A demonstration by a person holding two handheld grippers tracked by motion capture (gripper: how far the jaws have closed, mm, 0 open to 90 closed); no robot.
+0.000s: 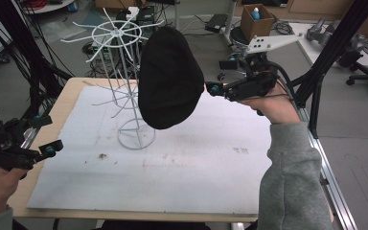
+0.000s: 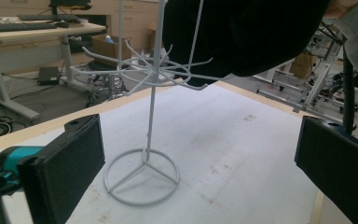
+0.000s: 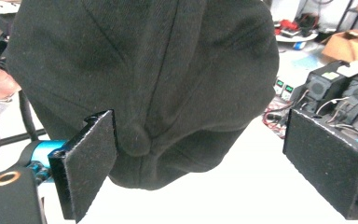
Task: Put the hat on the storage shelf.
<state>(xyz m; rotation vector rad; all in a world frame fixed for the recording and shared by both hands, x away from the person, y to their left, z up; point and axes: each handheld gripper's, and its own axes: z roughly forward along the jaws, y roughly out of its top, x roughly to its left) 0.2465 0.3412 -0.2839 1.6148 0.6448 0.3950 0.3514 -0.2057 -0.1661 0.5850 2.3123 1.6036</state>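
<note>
I am seeing my right sleeve closest to the high camera, running up to the right gripper; that gripper is standing with its jaws spread wide, just to the right of the black cap, and in the right gripper view the cap's crown and top button are sitting in the gap between the pads, touching neither as far as I can tell; the cap is hanging on the white wire rack, up at its top ring of hooks, well above the surface; which hook is carrying it I cannot tell, since the cloth is hiding that; my left gripper is waiting low and to the left of the rack, near the surface's edge, jaws also wide and holding nothing, looking toward the rack's round base.

I am judging the step to be either just after hanging the cap or just before taking it off; the next move is calling for a clear choice: backing the right gripper straight away from the cap without snagging it, or closing on the crown and lifting up off the hook; the light rack could be tipping if tugged sideways.

I am reading no brand or writing on the cap or rack; the faint marks on the surface to the right of the rack are too small to make out.
</note>
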